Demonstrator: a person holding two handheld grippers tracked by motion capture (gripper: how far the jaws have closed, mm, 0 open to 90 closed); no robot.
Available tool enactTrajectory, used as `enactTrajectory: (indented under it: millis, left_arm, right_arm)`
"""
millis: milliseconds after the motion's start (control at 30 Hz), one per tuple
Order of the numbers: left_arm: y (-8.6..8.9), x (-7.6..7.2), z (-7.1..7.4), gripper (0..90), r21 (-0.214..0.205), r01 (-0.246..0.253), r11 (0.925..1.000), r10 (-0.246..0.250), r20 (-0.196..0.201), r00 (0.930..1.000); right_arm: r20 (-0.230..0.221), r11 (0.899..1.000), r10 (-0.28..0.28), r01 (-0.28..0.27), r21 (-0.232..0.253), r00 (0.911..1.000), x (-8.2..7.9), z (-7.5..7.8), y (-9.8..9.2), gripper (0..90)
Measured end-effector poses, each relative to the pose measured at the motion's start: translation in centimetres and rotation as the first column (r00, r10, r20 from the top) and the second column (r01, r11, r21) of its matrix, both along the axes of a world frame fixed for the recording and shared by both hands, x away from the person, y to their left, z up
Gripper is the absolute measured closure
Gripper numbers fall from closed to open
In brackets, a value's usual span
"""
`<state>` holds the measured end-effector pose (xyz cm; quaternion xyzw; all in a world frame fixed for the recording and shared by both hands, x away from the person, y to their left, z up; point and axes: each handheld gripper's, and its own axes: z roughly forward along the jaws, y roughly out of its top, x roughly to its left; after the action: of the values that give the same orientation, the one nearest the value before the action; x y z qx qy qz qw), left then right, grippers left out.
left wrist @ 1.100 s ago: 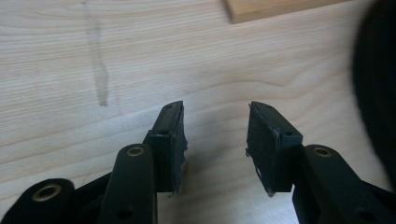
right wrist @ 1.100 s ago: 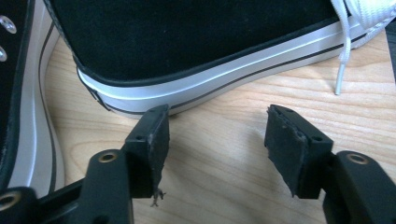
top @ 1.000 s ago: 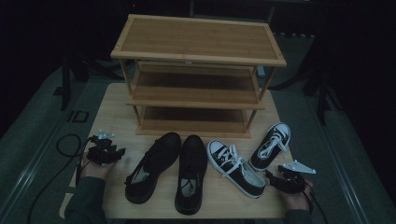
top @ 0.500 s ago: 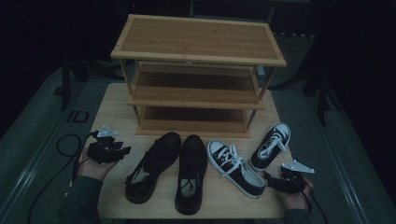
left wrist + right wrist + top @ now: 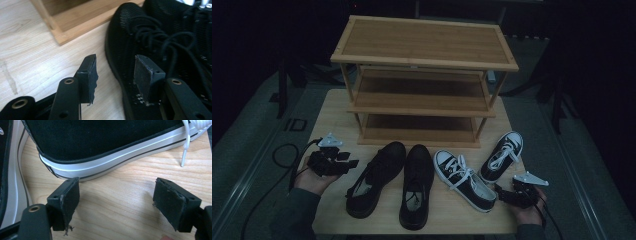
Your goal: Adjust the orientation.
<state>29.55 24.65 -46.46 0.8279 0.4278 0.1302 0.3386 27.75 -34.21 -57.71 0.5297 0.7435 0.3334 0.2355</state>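
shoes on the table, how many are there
4, all in a row in front of the wooden rack: two black lace-up shoes at left and centre, two black-and-white sneakers at right. None seems hidden.

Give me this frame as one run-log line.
left gripper: open, jaws just opening, beside black shoe | right gripper: open, empty, at sneaker heel | rack: empty

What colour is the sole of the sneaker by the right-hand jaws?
The sneaker's sole is white with thin black stripes, under a black upper; the right gripper view shows it best.
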Motion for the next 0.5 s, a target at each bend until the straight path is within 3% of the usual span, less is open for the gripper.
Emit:
enactTrajectory:
  millis: [133,500]
  left_arm:
    - [-0.5,-0.4,0.7,53.7,0.023,0.052,0.9984,-0.052,-0.002,0.9986]
    - [-1.9,-1.3,1.3,54.9,0.054,0.115,0.9918,-0.115,-0.01,0.9933]
  right_arm:
    - [0.0,1.0,-0.001,0.001,0.0,1.0,0.0,0.0,0.0,21.1]
    - [-0.001,1.0,-0.001,0.001,0.001,1.0,0.0,0.0,0.0,21.0]
